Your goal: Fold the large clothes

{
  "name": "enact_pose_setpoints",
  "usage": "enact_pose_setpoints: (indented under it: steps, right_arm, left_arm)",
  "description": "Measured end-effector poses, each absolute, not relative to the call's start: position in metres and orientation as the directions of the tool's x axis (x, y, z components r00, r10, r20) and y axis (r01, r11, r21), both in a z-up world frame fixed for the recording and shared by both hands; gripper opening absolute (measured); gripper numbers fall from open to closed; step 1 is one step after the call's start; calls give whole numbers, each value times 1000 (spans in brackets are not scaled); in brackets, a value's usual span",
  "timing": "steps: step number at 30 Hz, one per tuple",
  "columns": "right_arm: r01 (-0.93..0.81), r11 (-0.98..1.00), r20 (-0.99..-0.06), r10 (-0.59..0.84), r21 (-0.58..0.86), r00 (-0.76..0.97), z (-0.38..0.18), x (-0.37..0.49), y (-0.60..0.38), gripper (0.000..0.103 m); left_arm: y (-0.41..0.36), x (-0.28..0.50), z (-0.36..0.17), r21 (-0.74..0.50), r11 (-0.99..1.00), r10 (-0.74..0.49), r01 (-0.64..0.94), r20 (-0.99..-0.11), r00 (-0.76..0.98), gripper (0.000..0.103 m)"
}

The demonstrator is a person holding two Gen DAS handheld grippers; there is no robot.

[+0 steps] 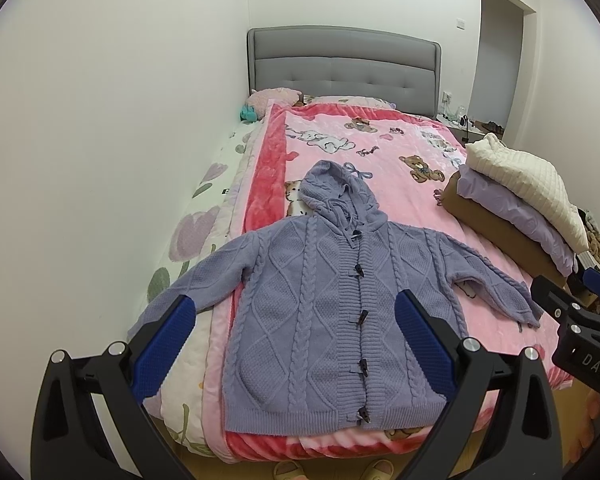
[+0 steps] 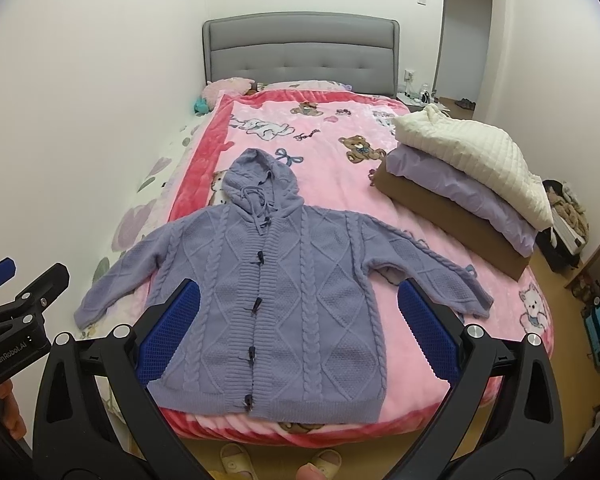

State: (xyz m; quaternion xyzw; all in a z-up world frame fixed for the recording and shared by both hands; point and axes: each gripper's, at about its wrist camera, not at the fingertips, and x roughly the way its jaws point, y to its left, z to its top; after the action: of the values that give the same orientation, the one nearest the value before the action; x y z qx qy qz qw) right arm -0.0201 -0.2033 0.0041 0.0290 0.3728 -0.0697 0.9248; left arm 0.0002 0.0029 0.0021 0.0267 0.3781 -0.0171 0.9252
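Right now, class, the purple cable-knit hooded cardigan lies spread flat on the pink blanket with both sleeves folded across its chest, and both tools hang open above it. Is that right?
Not quite. The purple cable-knit hooded cardigan has both sleeves spread outward, not folded, as the right wrist view shows. The rest stands.

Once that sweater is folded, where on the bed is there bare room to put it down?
Bare pink blanket lies between the purple knitted hooded cardigan and the grey padded headboard. The right edge is crowded by a stack of folded clothes.
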Motion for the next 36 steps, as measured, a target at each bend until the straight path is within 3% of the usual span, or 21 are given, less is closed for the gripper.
enact_pose_setpoints:
  steps: [36]
  right_arm:
    - [123, 992, -720, -60, 35, 691, -6, -15, -203, 95]
  left_arm:
    - [0, 10, -7, 14, 999, -17, 39, -714, 700, 98]
